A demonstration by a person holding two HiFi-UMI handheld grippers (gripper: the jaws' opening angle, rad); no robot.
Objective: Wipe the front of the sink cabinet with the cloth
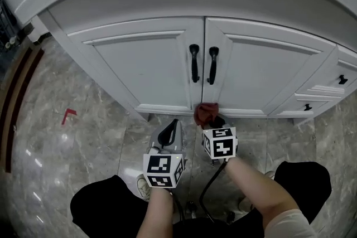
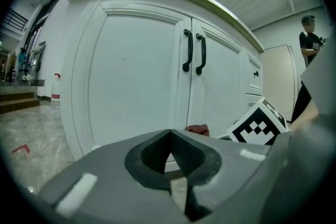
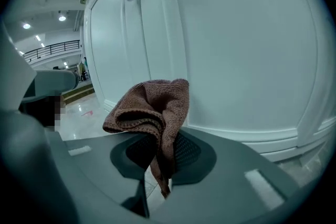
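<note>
Grey marbled surface (image 1: 72,142) spreads under us, and the white sink cabinet (image 1: 150,58) rises straight ahead of both tongs. Our right tongs (image 3: 160,157) are clamped on the cloth (image 3: 152,105), a brown bunch pinched by one fold, with its bulk piled above the tips. It sits low at the foot of the doors, by the seam between them. We cannot tell whether it touches the paint. Our left tongs (image 2: 170,134) are closed on nothing, just to the left of the right ones and a little farther back from the cabinet.

We judge the wiping barely begun, and the grip is the weak point. Only a narrow fold is held, so rubbing against the panel could drag the cloth out or flop it aside, leaving hard tips to scrape the white finish. Pressing near the seam could also rock a door.

Up and ahead of the right tongs hang two black handles (image 1: 194,63), close together. A loose cloth end could snag on them in an upward stroke. Well to the right are drawers (image 1: 329,78) with small dark knobs. A dark cable (image 1: 209,184) trails behind the right tongs beneath our forearm and could tug on a long reach. Far left of the left tongs are a red mark (image 1: 68,115) and a spray bottle (image 2: 55,93), both well clear. A person (image 2: 310,34) stands far off to the right.
</note>
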